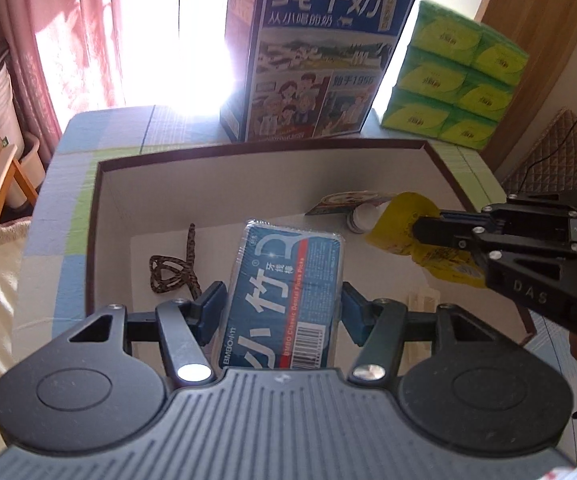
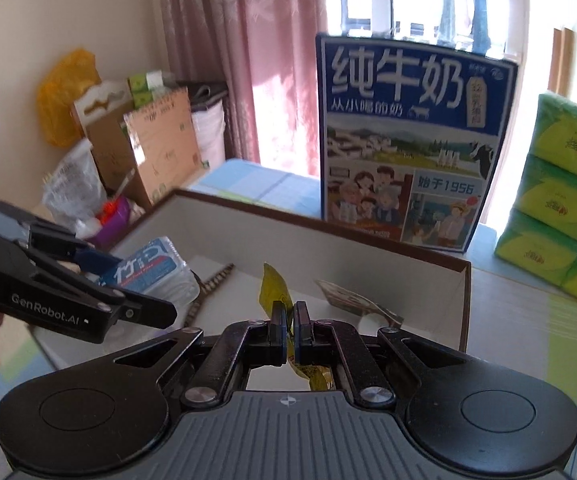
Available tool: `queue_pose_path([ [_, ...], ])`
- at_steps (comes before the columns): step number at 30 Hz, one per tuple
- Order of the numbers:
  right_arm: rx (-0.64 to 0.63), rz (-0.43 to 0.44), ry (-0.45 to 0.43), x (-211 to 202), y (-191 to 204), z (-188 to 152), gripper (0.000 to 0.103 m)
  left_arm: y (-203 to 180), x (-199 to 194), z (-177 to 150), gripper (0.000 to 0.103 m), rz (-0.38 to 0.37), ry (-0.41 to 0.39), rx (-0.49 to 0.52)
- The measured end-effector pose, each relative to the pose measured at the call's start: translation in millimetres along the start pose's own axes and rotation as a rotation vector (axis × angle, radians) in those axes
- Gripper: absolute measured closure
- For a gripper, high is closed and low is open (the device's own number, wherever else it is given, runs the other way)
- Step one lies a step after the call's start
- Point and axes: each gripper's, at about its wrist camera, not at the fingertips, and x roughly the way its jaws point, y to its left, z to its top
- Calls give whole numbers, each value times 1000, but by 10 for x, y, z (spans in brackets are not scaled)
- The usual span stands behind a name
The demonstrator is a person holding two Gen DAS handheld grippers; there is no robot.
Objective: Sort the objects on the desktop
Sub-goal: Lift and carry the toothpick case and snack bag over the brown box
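Note:
My left gripper [image 1: 282,300] is shut on a blue dental floss pick pack [image 1: 288,280] and holds it over the open white-lined box [image 1: 248,156]. My right gripper [image 2: 289,316] is shut on a yellow plastic packet [image 2: 274,288], also above the box [image 2: 428,258]. In the left wrist view the right gripper [image 1: 420,228] comes in from the right with the yellow packet [image 1: 400,216]. In the right wrist view the left gripper [image 2: 100,264] holds the floss pack [image 2: 148,268] at the left. Inside the box lie a braided cord [image 1: 174,268], a small white bottle [image 1: 362,216] and a printed card [image 1: 348,200].
A tall blue milk carton box [image 1: 316,52] stands behind the sorting box. Green tissue packs [image 1: 456,76] are stacked at the back right. The table has a blue and green cloth [image 1: 72,168]. Cardboard boxes and bags [image 2: 140,140] crowd the floor at the left.

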Motion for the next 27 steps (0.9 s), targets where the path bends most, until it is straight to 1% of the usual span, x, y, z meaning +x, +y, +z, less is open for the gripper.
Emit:
queue_pose_path([
  [4, -42, -16, 40, 203, -51, -31, 103, -6, 243, 43, 47, 28, 43, 15],
  [9, -89, -34, 96, 410, -112, -59, 103, 31, 490, 128, 47, 48, 76, 23],
  [14, -179, -49, 147, 572, -75, -62, 103, 11, 691, 209, 47, 63, 98, 47],
  [19, -241, -73, 170, 699, -56, -68, 103, -24, 868, 258, 47, 73, 118, 68],
  [27, -257, -82, 198, 733, -159, -70, 103, 3, 1076, 252, 47, 85, 150, 78],
])
